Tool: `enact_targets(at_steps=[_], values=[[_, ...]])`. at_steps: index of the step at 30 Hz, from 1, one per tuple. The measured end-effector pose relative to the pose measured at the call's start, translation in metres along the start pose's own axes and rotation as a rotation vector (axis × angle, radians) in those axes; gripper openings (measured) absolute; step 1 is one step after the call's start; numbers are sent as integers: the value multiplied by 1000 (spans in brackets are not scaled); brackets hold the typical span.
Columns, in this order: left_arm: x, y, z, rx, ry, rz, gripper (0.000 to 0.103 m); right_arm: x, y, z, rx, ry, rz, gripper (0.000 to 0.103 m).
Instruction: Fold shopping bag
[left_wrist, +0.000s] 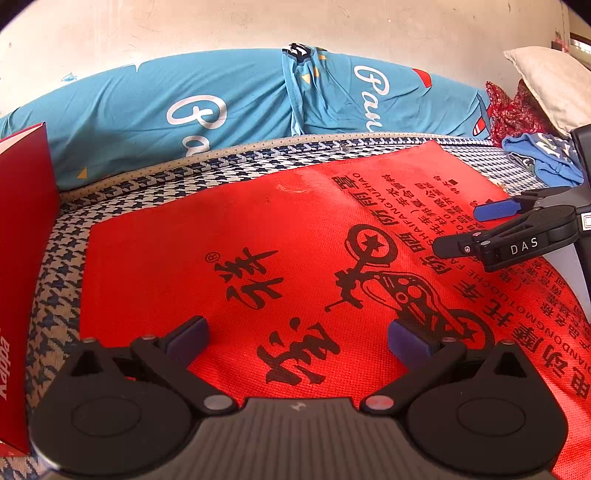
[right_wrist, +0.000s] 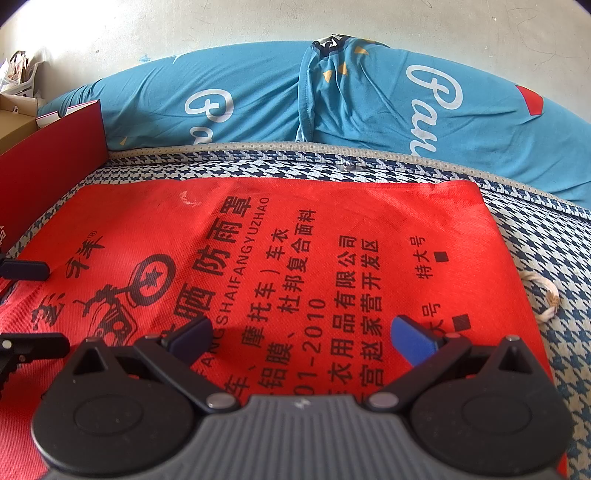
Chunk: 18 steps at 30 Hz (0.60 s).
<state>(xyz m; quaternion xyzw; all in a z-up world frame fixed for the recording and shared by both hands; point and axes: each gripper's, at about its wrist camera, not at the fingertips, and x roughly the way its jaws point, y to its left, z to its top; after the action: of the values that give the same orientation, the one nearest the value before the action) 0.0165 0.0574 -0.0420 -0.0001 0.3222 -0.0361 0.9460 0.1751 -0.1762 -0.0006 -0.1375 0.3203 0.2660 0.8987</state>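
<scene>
Two grippers, fingers spread, empty | left gripper (left_wrist: 297, 338), right gripper (right_wrist: 301, 336) above flat shopping bag (left_wrist: 258, 229) | long axis left-right.

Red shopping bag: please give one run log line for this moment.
red non-woven shopping bag: flat, unfolded | left gripper: open | right gripper: open

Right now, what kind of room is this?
Probably a bedroom: the red bag lies on a checked bed mat, with a blue blanket along the wall and a pillow nearby.
</scene>
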Motion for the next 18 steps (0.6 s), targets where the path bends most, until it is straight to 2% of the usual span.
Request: enact_targets(at_steps=[18], values=[[0, 2, 0, 0, 0, 0, 103, 0, 0, -1, -1, -1, -1, 103]])
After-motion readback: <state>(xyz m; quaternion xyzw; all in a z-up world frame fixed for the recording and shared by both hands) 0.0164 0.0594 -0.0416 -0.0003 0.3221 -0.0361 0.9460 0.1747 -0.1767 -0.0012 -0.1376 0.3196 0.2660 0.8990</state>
